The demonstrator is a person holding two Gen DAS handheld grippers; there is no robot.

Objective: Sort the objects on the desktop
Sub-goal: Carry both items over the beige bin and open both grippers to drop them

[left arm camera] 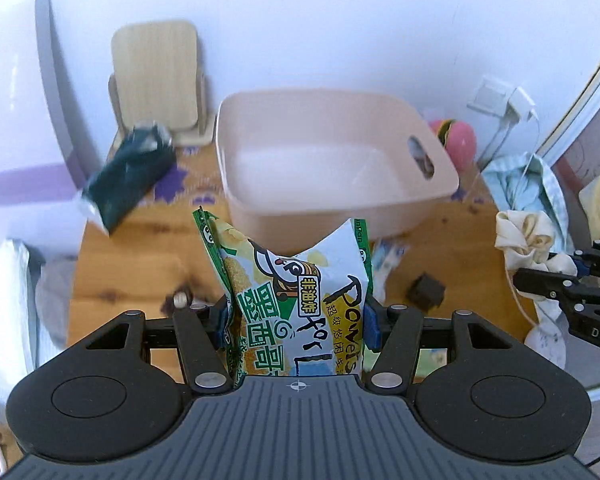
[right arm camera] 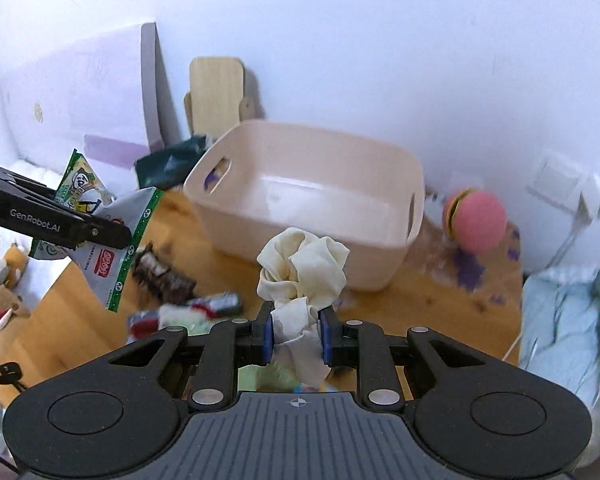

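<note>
My left gripper [left arm camera: 296, 320] is shut on a green and white snack bag [left arm camera: 296, 292] and holds it above the wooden desk, in front of the empty pink bin [left arm camera: 440, 184]. My right gripper [right arm camera: 296, 336] is shut on a knotted cream cloth [right arm camera: 304, 268], also in front of the bin [right arm camera: 380, 268]. The cloth [left arm camera: 524, 236] and right gripper [left arm camera: 568, 280] show at the right of the left wrist view. The snack bag [right arm camera: 112, 236] and left gripper [right arm camera: 100, 232] show at the left of the right wrist view.
A dark green packet [left arm camera: 132, 172] leans left of the bin. A pink ball toy [right arm camera: 480, 220] lies right of it. A wooden stand [left arm camera: 156, 80] is at the back. Small wrappers [right arm camera: 188, 308], a dark cube [left arm camera: 426, 292] and a light blue cloth [right arm camera: 568, 328] lie about the desk.
</note>
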